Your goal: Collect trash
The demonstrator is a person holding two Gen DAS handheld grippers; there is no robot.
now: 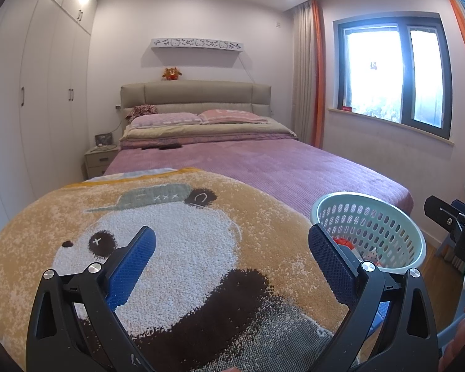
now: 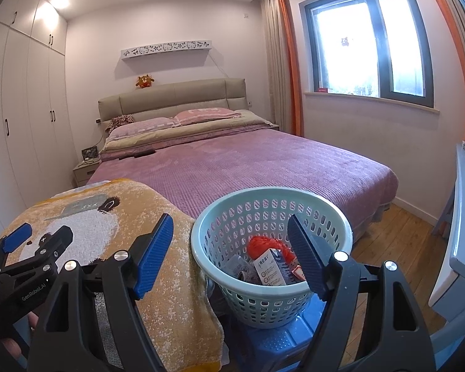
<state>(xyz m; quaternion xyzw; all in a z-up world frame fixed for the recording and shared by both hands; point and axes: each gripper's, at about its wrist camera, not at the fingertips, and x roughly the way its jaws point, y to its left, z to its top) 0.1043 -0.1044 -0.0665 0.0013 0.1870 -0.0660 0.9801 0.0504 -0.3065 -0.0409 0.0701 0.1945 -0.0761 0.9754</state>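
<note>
Right wrist view shows the light green basket (image 2: 271,248) on a blue stool (image 2: 282,345), just beside the panda blanket (image 2: 176,279). Its trash is half hidden by the rim: I can make out one small white carton (image 2: 271,266), one red bundle (image 2: 265,243) and one grey thing too dim to name. The stool is mostly covered. The right tongs (image 2: 231,249) are spread wide with nothing between them, and the basket sits right in front. The left tongs (image 1: 232,262) are spread too, empty, over the blanket, with the basket at their right finger. One bed (image 2: 263,167) lies behind, with two pillows (image 2: 176,121).
</note>
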